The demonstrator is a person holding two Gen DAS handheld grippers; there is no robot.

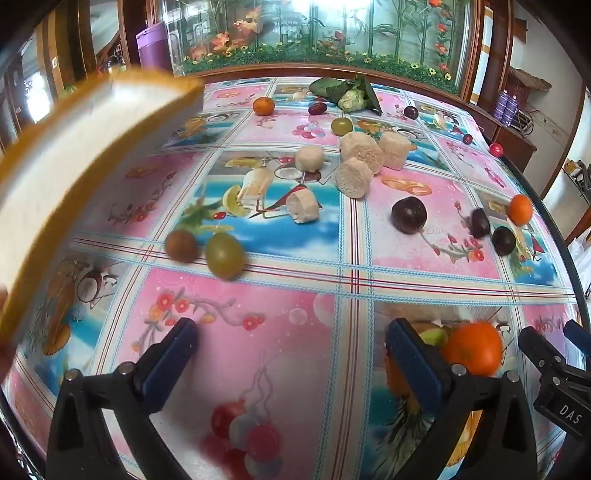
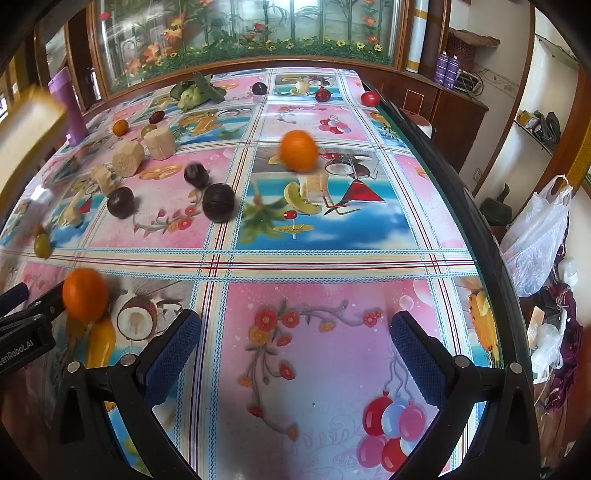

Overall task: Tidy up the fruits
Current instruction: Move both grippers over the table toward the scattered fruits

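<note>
Where the surface (image 1: 295,295) carries a glossy cloth printed with fruit, flowers and balloons, real fruit lies scattered: oranges (image 2: 298,150), dark plums (image 2: 218,202), green fruits (image 1: 224,255) and pale spongy chunks (image 1: 353,178). Behind it stands a wood-framed glass panel (image 1: 314,33) with painted bamboo and flowers. Only the right view shows the white plastic bag (image 2: 535,236) beside the surface; only the left view shows a blurred tan-edged object (image 1: 74,177) close to the lens. The left hand-held gripper (image 1: 291,350) and the right hand-held gripper (image 2: 295,343) both stand wide apart, holding nothing.
</note>
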